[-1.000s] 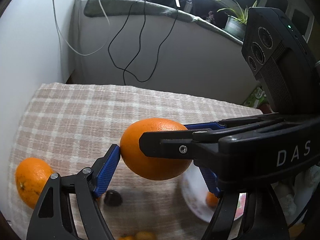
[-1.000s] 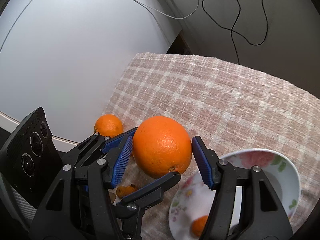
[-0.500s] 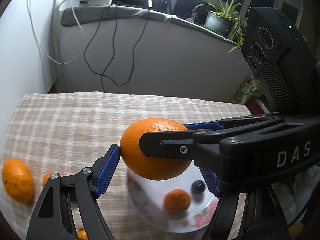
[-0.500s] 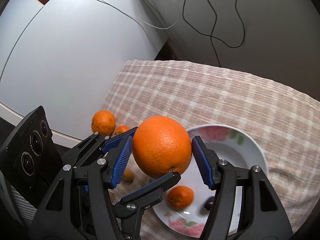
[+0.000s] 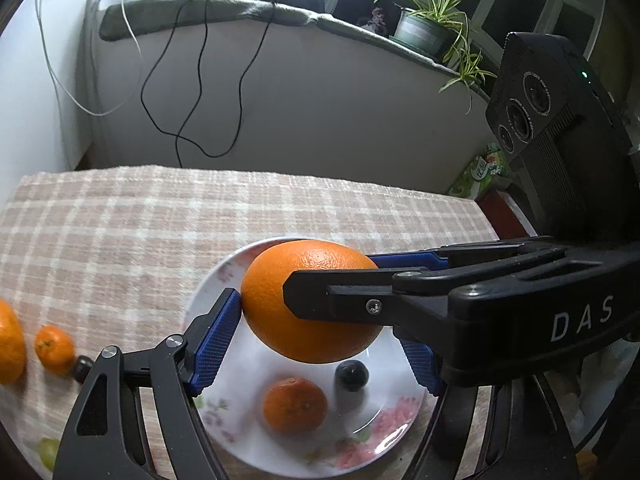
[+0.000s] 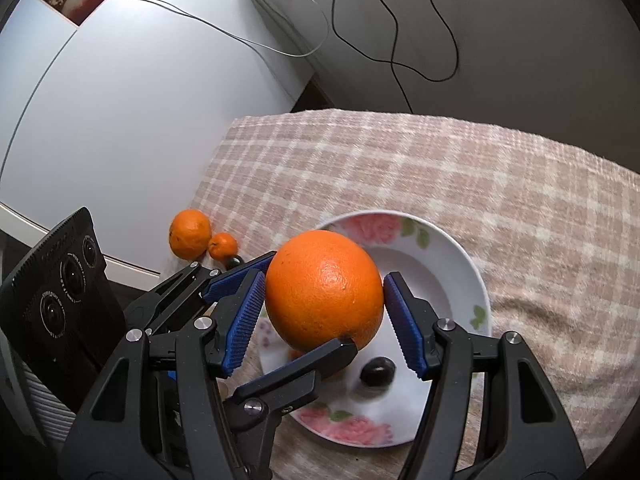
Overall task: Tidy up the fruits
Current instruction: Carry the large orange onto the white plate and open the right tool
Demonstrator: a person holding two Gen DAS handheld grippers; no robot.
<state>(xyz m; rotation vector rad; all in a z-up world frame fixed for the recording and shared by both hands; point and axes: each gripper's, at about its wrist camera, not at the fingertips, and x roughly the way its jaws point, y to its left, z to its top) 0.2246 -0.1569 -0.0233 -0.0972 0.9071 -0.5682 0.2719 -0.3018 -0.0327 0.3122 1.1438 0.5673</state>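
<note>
The big orange (image 6: pixel 324 288) hangs above the flowered plate (image 6: pixel 460 264), pinched from four sides: the left hand-held gripper (image 5: pixel 316 340) and the right hand-held gripper (image 6: pixel 324 320) both clamp it between their blue pads. On the plate, a small mandarin (image 5: pixel 295 404) lies at 6 o'clock, a dark berry (image 5: pixel 351 375) just beside it. To do this well, both hand-held grippers should lower together toward the plate's bare 12 o'clock part, then spread evenly so the orange does not roll off onto the desk (image 6: pixel 520 200).
</note>
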